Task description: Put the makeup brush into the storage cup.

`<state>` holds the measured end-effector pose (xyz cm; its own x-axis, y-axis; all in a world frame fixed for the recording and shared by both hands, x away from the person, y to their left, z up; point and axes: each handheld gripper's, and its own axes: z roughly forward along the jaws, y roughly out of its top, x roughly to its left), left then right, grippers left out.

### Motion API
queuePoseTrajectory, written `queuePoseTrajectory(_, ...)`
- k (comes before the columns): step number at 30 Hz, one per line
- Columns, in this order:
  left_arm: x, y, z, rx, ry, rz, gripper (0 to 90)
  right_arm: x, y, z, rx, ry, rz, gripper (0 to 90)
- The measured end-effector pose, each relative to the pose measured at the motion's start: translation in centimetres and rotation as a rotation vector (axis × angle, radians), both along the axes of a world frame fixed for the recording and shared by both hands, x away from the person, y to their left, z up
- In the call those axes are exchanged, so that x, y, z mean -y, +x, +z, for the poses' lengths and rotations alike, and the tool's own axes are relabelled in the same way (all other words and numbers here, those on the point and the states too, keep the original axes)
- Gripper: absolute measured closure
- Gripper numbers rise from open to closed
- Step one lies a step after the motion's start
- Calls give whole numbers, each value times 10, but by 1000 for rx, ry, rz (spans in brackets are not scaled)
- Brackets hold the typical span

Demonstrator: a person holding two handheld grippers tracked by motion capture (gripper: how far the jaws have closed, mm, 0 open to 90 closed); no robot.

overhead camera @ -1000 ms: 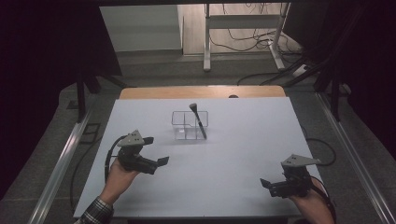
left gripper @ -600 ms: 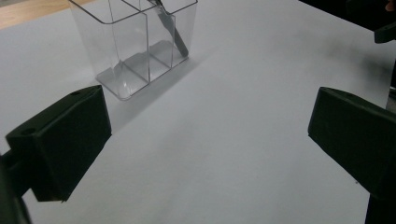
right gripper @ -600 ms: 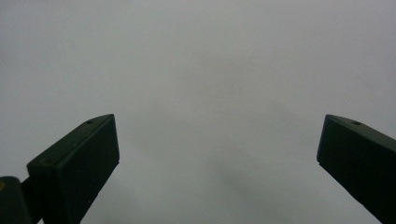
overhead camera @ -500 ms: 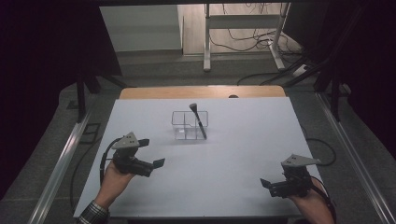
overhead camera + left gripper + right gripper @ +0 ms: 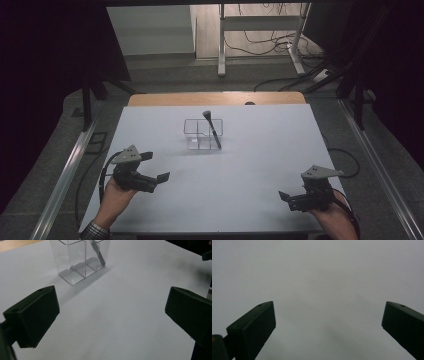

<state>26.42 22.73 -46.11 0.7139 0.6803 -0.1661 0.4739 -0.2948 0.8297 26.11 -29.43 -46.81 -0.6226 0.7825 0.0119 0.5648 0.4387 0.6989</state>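
Note:
A clear plastic organizer (image 5: 201,135) with several compartments stands at the middle of the white table (image 5: 250,165). A black brush (image 5: 212,128) leans in its right side, head up. My left gripper (image 5: 155,167) hovers near the front left, open and empty, pointing toward the organizer. In the left gripper view the organizer (image 5: 80,262) and the brush handle (image 5: 98,253) lie ahead beyond the widely spread jaws of the left gripper (image 5: 112,310). My right gripper (image 5: 286,198) is low at the front right, open. The right gripper view has its own gripper (image 5: 328,320) over bare table.
A wooden strip (image 5: 215,98) borders the table's far edge. Metal rails (image 5: 65,170) run along both sides. Beyond the table are a stand's legs and cables on the floor (image 5: 260,45). The other gripper's tip (image 5: 207,255) shows at the left gripper view's upper right.
My left gripper has drifted back toward the near left edge, away from the organizer. The right gripper, the organizer and the brush have stayed put.

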Motion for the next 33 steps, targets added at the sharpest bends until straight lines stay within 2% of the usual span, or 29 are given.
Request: queuePoseTrajectory(33,-24,-25,-9,-9,103,80,0,0,0,1,12,3,-2,0)
